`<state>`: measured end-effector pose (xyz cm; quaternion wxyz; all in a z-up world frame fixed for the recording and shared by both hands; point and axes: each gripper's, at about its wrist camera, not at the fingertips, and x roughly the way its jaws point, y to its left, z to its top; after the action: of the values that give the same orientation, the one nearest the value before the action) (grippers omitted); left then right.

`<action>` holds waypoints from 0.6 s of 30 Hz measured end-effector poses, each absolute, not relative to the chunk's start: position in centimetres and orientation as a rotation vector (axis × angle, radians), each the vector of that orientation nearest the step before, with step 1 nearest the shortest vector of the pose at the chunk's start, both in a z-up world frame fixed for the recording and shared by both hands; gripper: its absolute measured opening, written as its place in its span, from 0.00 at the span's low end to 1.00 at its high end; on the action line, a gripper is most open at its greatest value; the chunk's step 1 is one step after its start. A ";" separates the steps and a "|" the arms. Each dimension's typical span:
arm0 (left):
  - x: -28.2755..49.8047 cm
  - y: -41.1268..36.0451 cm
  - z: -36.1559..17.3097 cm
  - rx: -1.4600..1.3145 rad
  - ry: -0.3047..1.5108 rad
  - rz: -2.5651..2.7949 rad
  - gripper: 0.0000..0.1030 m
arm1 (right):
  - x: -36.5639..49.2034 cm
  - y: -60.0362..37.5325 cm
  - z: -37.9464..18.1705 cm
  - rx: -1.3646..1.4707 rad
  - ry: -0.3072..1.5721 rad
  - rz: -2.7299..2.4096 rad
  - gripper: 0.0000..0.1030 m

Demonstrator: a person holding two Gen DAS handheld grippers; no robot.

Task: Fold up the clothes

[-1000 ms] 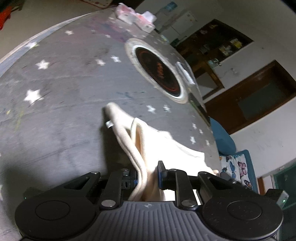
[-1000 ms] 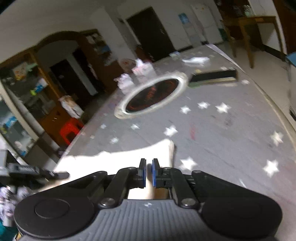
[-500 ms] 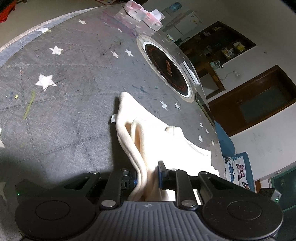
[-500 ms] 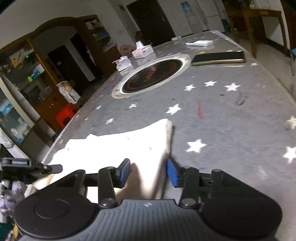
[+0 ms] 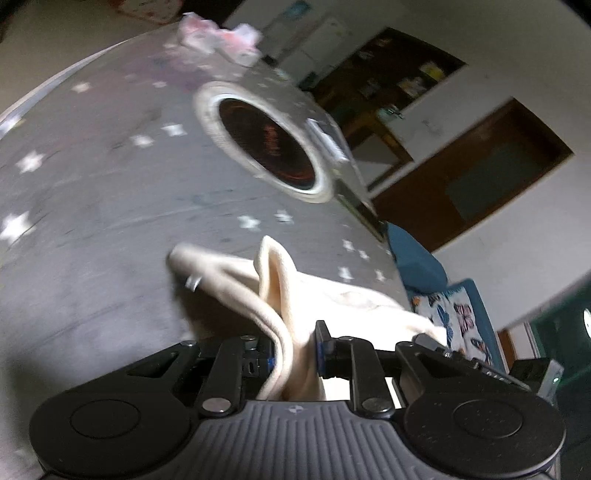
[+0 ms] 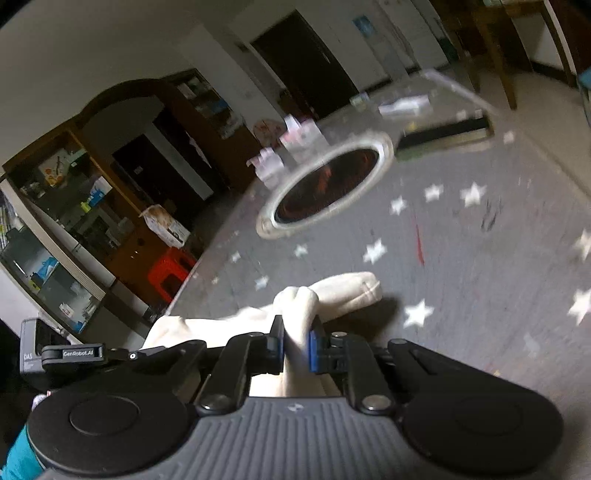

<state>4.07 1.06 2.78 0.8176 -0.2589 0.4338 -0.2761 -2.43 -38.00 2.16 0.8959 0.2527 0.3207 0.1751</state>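
Observation:
A cream garment (image 5: 332, 299) lies on the grey star-patterned table (image 5: 92, 221). My left gripper (image 5: 295, 350) is shut on a bunched fold of its edge, which rises in a loop between the jaws. In the right wrist view the same cream garment (image 6: 347, 291) is pinched at another corner by my right gripper (image 6: 296, 347), whose jaws are closing with cloth pressed between the blue pads. The corner is lifted a little off the table. The left gripper's body (image 6: 66, 356) shows at the lower left of that view.
A round black hotplate (image 5: 266, 144) with a pale rim is set into the table beyond the garment. White and pink tissue packs (image 5: 218, 35) sit at the far edge. A dark flat device (image 6: 447, 133) lies past the hotplate. A red stool (image 6: 170, 269) stands beside the table.
The right gripper opened around the garment's corner, then shut on it and raised it. The left gripper kept its hold and lifted its fold, so the cloth loop stands higher.

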 end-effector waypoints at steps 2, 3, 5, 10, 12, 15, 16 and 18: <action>4.3 -0.7 3.4 -0.535 0.920 -0.615 0.20 | -2.9 -38.7 3.5 0.495 0.638 0.344 0.11; 4.5 -1.6 3.7 -0.528 0.917 -0.629 0.20 | -3.1 -39.1 4.1 0.485 0.627 0.333 0.11; 4.8 -3.6 4.2 -0.513 0.914 -0.653 0.20 | -3.5 -40.4 5.6 0.461 0.599 0.295 0.11; 6.0 -8.2 5.4 -0.484 0.915 -0.695 0.20 | -4.3 -44.0 7.9 0.420 0.560 0.210 0.11; 6.3 -10.1 5.8 -0.468 0.909 -0.710 0.20 | -4.3 -45.5 8.6 0.405 0.550 0.176 0.11; 6.4 -12.2 6.1 -0.441 0.902 -0.718 0.20 | -4.0 -47.3 9.2 0.389 0.544 0.134 0.11; 6.4 -12.8 6.0 -0.435 0.901 -0.723 0.20 | -3.9 -47.8 9.2 0.384 0.543 0.124 0.11; 6.5 -13.9 5.8 -0.425 0.904 -0.727 0.20 | -3.8 -48.8 9.2 0.379 0.541 0.108 0.11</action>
<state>6.49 -13.92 5.80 0.8153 -0.1991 0.4237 -0.3407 -3.78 -48.79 9.18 0.9445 0.1859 0.2656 0.0530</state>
